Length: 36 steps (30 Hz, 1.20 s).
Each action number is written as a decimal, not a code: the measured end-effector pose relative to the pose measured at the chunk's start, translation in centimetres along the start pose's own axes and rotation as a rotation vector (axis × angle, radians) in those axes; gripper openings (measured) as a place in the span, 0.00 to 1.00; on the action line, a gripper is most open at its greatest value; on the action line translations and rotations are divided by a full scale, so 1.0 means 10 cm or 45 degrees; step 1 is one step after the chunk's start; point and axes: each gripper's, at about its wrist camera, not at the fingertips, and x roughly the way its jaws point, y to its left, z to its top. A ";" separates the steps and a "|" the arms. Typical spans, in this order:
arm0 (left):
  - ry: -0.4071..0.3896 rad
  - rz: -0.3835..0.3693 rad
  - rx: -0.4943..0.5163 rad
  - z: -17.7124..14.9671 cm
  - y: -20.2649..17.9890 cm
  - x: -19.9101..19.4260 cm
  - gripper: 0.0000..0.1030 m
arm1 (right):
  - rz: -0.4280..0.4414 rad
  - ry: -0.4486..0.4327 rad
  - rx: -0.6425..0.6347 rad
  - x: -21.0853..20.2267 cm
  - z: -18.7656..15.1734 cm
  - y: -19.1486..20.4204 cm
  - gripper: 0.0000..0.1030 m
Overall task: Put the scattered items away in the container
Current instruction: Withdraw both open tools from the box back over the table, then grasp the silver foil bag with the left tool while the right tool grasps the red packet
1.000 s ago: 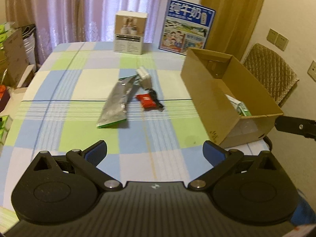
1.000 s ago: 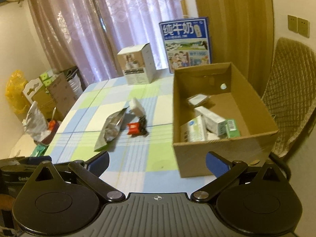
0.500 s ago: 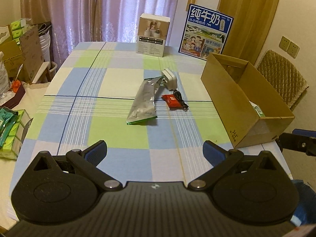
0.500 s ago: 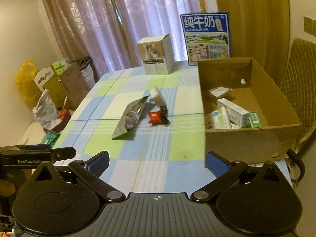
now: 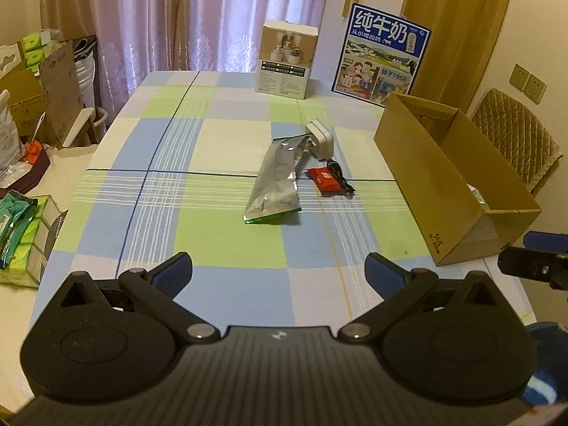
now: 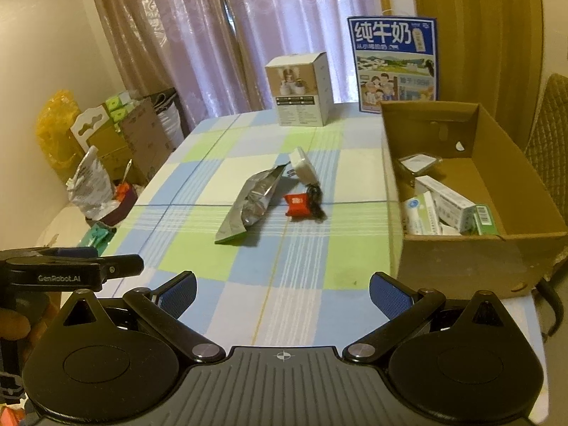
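A silver foil pouch (image 5: pixel 276 177) (image 6: pixel 251 200), a red packet (image 5: pixel 327 181) (image 6: pixel 297 206), a black cable (image 5: pixel 340 174) (image 6: pixel 315 198) and a white charger (image 5: pixel 320 140) (image 6: pixel 302 168) lie together mid-table. The open cardboard box (image 5: pixel 426 177) (image 6: pixel 458 266) stands at the right edge, holding several small cartons (image 6: pixel 443 209). My left gripper (image 5: pixel 278 271) hangs open and empty over the near edge. My right gripper (image 6: pixel 282 293) is open and empty too, near the box's front corner. Each gripper shows at the side of the other's view.
A checked cloth covers the table (image 5: pixel 213 184). A white product box (image 5: pixel 285 59) (image 6: pixel 301 90) and a blue milk carton (image 5: pixel 381 60) (image 6: pixel 396 64) stand at the far edge. A quilted chair (image 5: pixel 514 145) is behind the box. Boxes and bags (image 6: pixel 106 149) crowd the floor on the left.
Both grippers have drawn back from the table, so the items and the box look smaller and farther. Nothing on the table has moved. Both grippers stayed open.
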 end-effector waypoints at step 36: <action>0.101 -0.009 0.135 0.55 0.26 1.17 0.98 | 0.023 0.130 -0.146 1.48 0.45 0.04 0.89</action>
